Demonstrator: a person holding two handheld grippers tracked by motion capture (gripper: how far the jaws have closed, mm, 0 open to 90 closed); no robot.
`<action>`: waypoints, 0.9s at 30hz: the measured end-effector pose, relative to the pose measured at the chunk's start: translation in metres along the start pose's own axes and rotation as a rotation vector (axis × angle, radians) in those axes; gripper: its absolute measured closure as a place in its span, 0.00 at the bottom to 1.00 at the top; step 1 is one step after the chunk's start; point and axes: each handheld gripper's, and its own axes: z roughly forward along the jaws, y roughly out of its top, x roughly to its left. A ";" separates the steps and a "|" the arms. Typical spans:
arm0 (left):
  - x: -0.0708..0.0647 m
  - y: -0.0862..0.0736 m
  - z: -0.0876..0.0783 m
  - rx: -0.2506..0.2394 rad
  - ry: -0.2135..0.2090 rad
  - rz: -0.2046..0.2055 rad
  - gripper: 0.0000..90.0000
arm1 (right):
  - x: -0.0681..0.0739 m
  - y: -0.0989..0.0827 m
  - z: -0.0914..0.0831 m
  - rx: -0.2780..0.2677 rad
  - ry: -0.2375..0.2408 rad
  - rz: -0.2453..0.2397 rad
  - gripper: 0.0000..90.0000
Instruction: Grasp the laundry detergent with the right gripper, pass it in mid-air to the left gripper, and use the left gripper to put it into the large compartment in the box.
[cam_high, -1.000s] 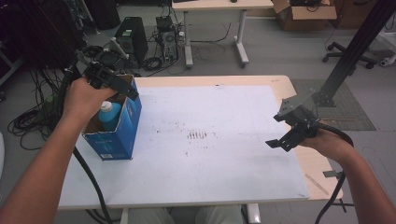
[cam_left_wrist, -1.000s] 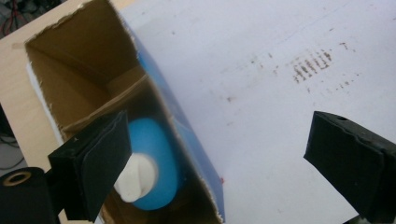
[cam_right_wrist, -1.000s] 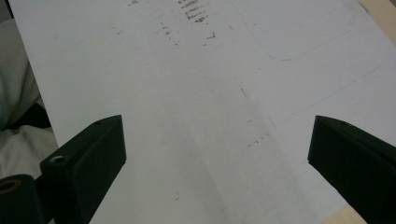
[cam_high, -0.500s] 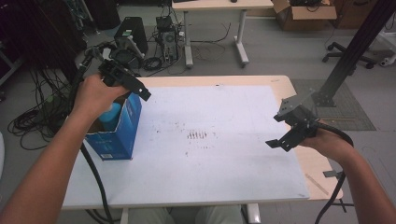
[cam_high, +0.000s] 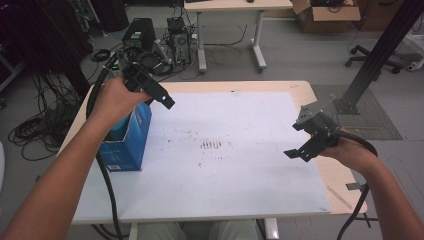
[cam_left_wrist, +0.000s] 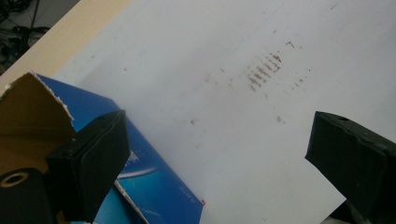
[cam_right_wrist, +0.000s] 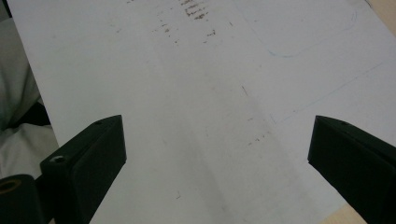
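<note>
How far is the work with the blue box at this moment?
Done, as it looks: something pale blue already sits inside the open blue box at the table's left edge. In hand: nothing; the left claw hangs open above the box, jaws wide apart in the left gripper view. The right claw is open too, over the white sheet. Left: probably closing the box flap, though that is a guess.

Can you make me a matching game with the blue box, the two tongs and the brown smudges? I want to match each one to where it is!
Things:
1. blue box
2. left tongs
3. right tongs
4. brown smudges

Places:
A. middle of the white sheet
B. open, above the box's top
C. left side of the table
D. open, near the sheet's right edge

Pairs: 1-C, 2-B, 3-D, 4-A
</note>
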 end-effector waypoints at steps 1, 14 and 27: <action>-0.001 0.001 0.001 0.001 -0.005 0.004 0.07 | 0.000 0.000 0.000 0.000 0.001 0.000 0.04; -0.014 0.023 0.015 0.015 -0.040 0.111 0.07 | -0.002 0.006 0.003 0.004 0.006 0.001 0.04; -0.037 0.045 0.032 0.012 -0.088 0.256 0.07 | -0.006 0.004 0.004 0.002 0.004 0.010 0.04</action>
